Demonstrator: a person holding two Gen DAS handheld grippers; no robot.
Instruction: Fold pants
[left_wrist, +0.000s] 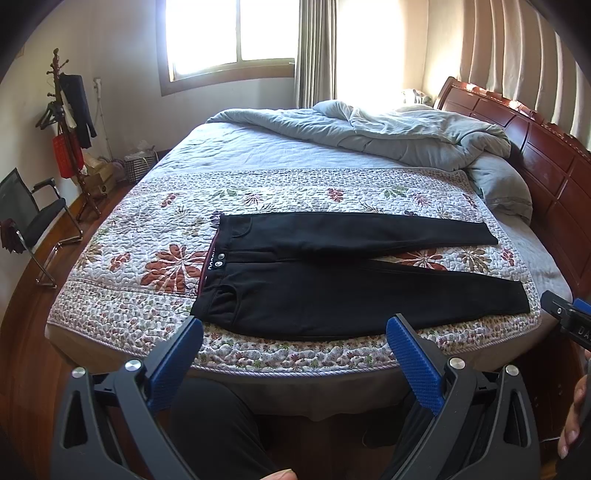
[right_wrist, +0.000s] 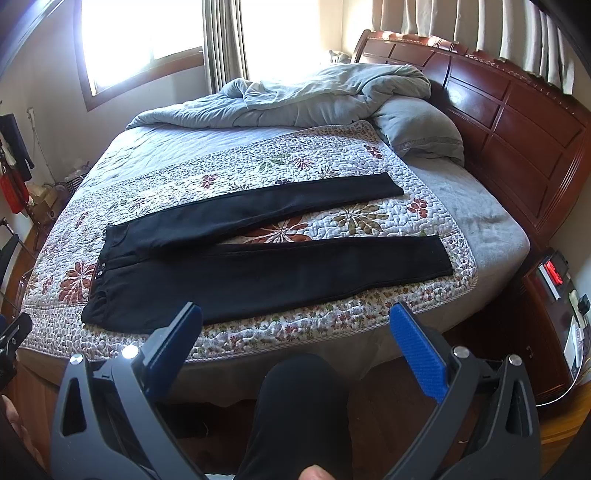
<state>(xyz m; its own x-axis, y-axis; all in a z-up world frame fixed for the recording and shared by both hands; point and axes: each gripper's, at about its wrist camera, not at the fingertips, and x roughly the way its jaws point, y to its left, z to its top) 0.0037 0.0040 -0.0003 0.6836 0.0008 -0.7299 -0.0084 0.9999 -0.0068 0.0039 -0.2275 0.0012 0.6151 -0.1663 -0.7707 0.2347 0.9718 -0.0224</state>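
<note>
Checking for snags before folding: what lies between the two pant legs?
Only bare floral quilt shows in the gap between the legs of the black pants, clearest in the right wrist view.

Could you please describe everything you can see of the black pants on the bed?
The black pants lie flat and unfolded on the floral quilt, waistband to the left, both legs stretched right and spread slightly apart. The fabric looks thick and matte. The waistband shows two metal snaps, a dark red inner lining and front pockets. Nothing but the quilt touches them; both grippers hang open, short of them.
</note>
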